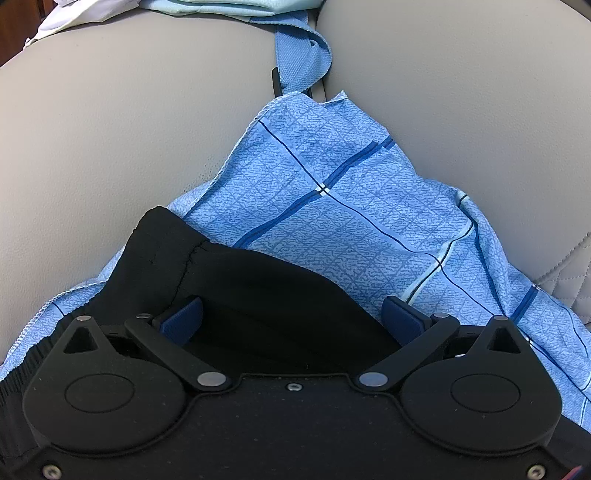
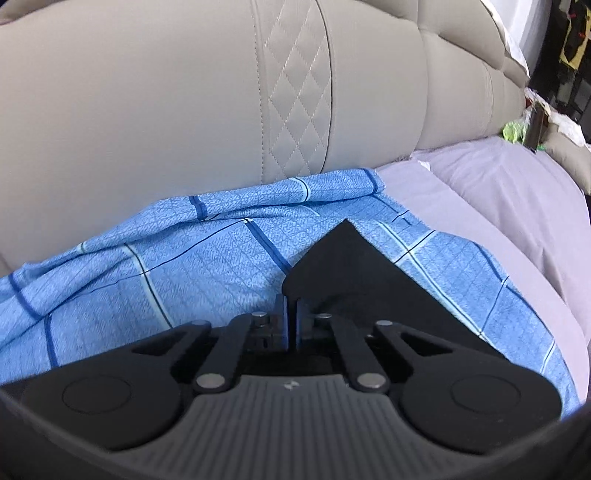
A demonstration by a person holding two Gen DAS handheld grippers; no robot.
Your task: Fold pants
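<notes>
The black pants [image 1: 255, 280] lie on a blue checked cloth [image 1: 332, 206] spread over a bed by a beige padded headboard. My left gripper [image 1: 291, 317] is open, its blue pads on either side of a bunched part of the pants, which lies between the fingers. In the right wrist view my right gripper [image 2: 290, 314] is shut on a pointed corner of the black pants [image 2: 354, 266], held just above the blue cloth [image 2: 147, 258].
The beige headboard [image 2: 184, 103] rises behind the cloth. A lilac sheet [image 2: 498, 206] covers the bed to the right. A light blue strap [image 1: 299, 55] and pale clothes [image 1: 207, 7] lie at the back in the left wrist view.
</notes>
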